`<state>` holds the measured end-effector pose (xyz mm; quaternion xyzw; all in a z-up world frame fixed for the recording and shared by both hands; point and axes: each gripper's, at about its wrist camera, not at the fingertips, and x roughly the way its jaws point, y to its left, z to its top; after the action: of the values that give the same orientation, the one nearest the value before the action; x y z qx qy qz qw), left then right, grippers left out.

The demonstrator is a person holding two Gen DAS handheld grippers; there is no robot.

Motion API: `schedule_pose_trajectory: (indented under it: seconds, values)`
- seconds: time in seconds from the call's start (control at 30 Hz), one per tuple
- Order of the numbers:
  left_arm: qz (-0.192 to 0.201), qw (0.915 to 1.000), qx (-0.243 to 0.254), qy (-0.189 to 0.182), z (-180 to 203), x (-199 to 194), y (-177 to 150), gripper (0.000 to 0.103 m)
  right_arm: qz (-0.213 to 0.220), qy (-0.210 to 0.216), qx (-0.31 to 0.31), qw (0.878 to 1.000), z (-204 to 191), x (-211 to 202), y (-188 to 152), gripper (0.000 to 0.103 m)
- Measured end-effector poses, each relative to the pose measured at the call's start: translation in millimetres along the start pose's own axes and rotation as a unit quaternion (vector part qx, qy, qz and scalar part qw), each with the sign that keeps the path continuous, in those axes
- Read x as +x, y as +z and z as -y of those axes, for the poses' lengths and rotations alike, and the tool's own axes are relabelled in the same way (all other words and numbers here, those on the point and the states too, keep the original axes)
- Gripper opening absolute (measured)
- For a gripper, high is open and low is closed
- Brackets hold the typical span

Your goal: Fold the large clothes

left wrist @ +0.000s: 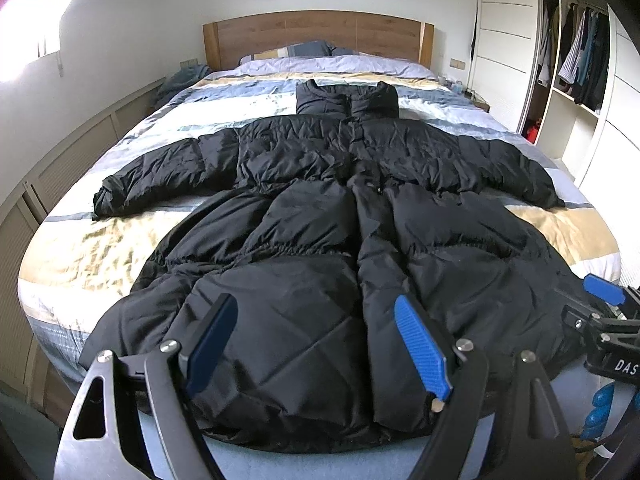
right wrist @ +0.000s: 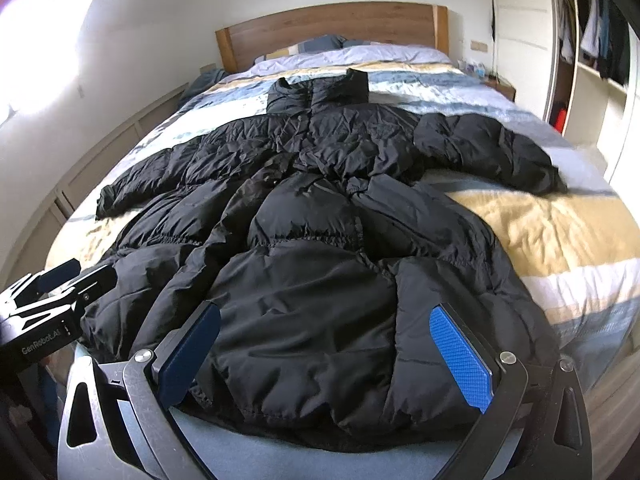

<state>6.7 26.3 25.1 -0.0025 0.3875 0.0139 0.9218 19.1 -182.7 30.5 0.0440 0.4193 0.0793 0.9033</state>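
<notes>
On the bed (left wrist: 100, 248) lies a big black puffy coat (left wrist: 320, 216), spread flat with its front up and its collar toward the wooden headboard (left wrist: 316, 36). One sleeve (left wrist: 160, 176) reaches out to the left and the other sleeve (left wrist: 512, 168) to the right. At the near edge, the left gripper (left wrist: 316, 344) hangs over the bottom of the coat with its blue fingers (left wrist: 420, 348) spread wide, holding nothing. Next to it, the right gripper (right wrist: 324, 352) is just as wide apart over the hem and holds nothing too. Far right stands a closet (left wrist: 576, 64) with clothes hanging in it.
</notes>
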Motion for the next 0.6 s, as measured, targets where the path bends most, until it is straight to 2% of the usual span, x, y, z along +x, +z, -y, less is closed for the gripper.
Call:
schedule_pose_trajectory:
  seconds: [0.6]
  values:
    - [-0.01, 0.9999, -0.002, 0.009, -5.8, 2.4, 4.1, 0.08, -0.006, 0.004, 0.02, 1.0, 16.6, 1.4, 9.0, 0.103]
